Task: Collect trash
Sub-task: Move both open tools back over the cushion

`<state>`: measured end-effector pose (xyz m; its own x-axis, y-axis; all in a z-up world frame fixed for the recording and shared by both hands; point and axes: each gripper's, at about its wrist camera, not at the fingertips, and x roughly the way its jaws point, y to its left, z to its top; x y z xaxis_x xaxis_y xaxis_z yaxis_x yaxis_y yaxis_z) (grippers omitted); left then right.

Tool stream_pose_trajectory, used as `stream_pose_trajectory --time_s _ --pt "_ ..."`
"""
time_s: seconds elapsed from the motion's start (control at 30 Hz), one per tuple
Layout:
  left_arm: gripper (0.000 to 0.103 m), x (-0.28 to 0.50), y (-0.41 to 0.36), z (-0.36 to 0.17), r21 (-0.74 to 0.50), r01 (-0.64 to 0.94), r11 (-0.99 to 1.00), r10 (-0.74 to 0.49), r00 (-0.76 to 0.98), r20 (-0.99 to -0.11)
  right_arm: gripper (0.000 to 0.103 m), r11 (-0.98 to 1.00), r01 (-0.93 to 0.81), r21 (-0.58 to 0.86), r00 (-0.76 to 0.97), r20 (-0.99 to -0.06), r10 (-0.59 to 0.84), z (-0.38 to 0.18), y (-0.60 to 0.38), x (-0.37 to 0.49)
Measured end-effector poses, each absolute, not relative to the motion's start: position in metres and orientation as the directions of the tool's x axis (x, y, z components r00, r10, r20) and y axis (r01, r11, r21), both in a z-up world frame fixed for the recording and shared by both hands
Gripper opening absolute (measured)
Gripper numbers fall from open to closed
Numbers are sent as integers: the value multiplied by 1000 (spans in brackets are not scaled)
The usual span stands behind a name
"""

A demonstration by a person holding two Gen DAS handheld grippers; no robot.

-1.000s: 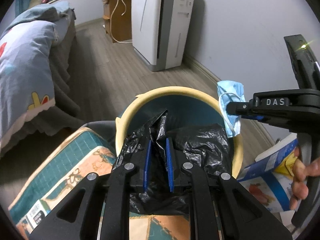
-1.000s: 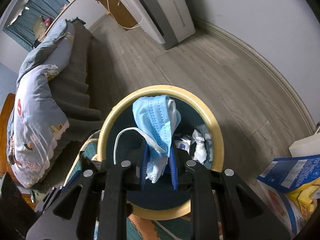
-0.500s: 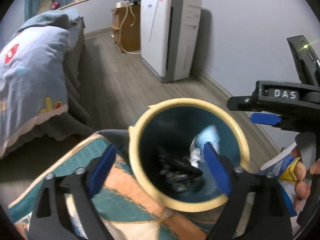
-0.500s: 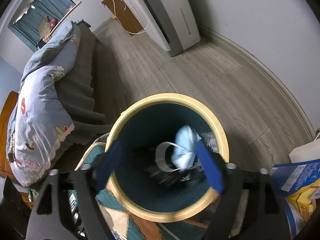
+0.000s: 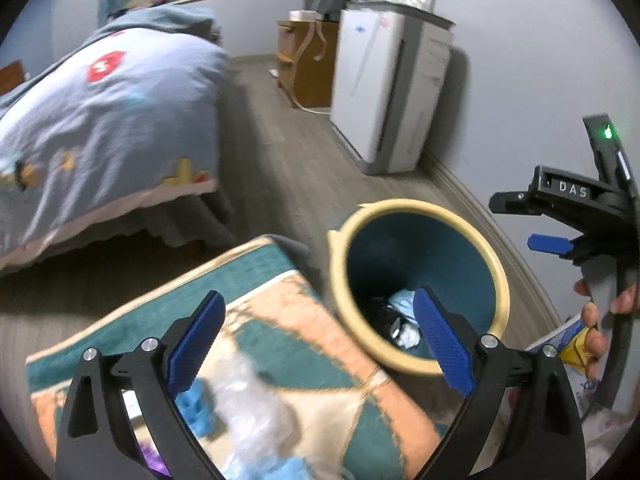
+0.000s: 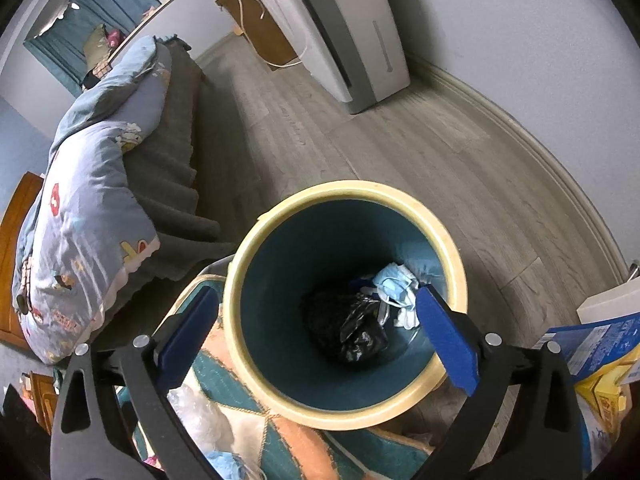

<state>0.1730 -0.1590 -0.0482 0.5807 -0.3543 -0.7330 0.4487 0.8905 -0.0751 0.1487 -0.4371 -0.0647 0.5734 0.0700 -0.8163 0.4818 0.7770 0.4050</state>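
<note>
Left gripper (image 5: 320, 344), jaws just opened wide, empty, over the patterned mat (image 5: 280, 332). Right gripper (image 6: 320, 340), jaws likewise just spread, empty, above the bin (image 6: 448, 248); black bag (image 6: 352, 328) and blue mask (image 6: 394, 286) lie inside.

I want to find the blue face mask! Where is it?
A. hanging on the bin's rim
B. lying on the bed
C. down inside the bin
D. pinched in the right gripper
C: the blue face mask lies at the bottom of the bin beside the black plastic bag, and the right gripper above it is open and empty.
</note>
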Motion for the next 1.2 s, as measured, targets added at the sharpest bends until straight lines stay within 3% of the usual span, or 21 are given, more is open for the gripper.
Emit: stream_pose_trajectory --time_s 0.17,0.33,0.6,0.77,1.0,1.2 --pt "95 150 -104 -32 -83 369 926 -311 618 -722 97 820 413 396 595 -799 86 -49 -411 151" --pt "96 115 -46 -20 2 269 963 -187 675 -713 97 855 326 403 609 -781 136 -36 -376 154" --pt "96 75 43 -31 -5 104 995 -76 695 -715 97 922 169 349 591 -784 188 -25 -301 159" --pt "97 64 73 -39 71 51 996 14 709 -705 97 921 121 370 576 -782 238 -24 -270 158" --pt "97 51 108 -45 61 10 998 37 696 -717 97 946 41 322 542 -803 250 -27 -227 151" --pt "97 42 139 -57 -99 6 995 -79 654 -753 97 951 32 309 501 -828 252 -39 -209 143"
